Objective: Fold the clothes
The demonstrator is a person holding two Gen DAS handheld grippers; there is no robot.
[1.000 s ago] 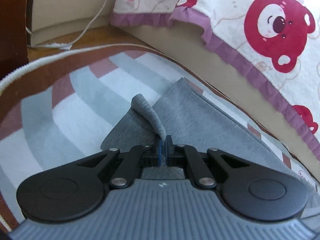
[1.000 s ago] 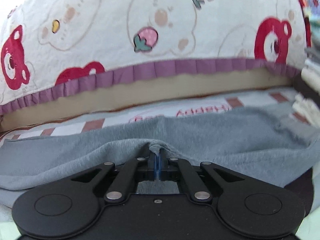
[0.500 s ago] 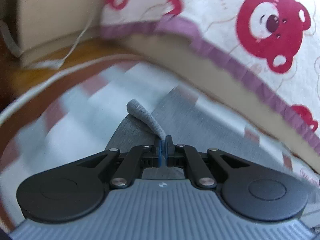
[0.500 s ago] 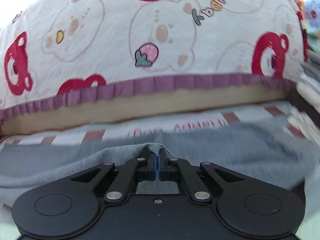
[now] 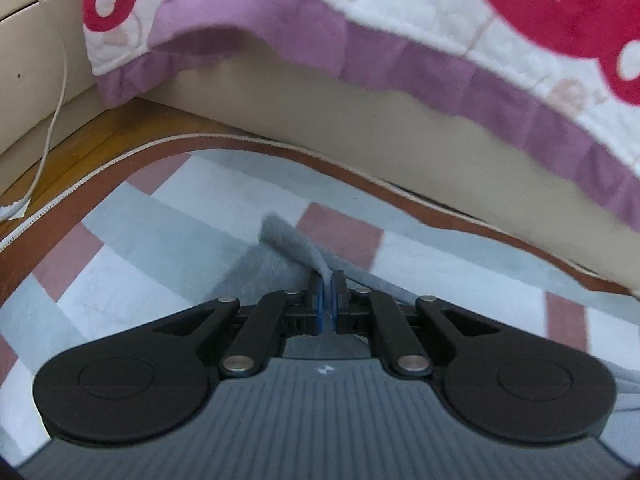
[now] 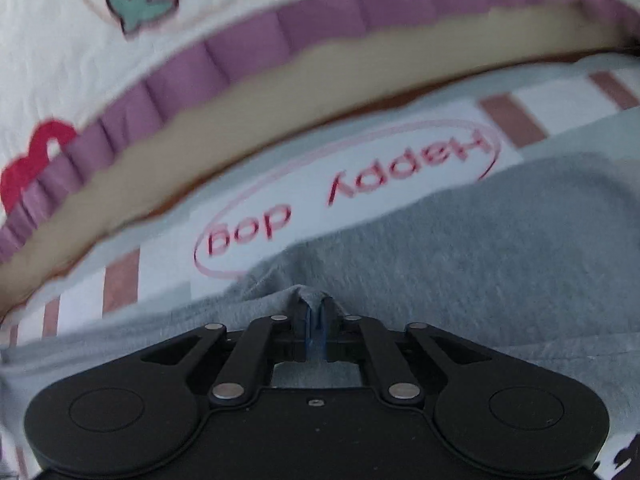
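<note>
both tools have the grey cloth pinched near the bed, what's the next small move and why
Probably let go. The grey cloth already lies on the striped mat close to the bed. The right tool is opening with a fold between its pads; the left tool pinches an edge, so releasing would finish this fold.

My 2 wrist cameras looked steeply down, close over the mat [image 5: 168, 240]; both views shared the grey cloth [image 6: 480, 240] and bed skirt [image 5: 400, 80].
</note>
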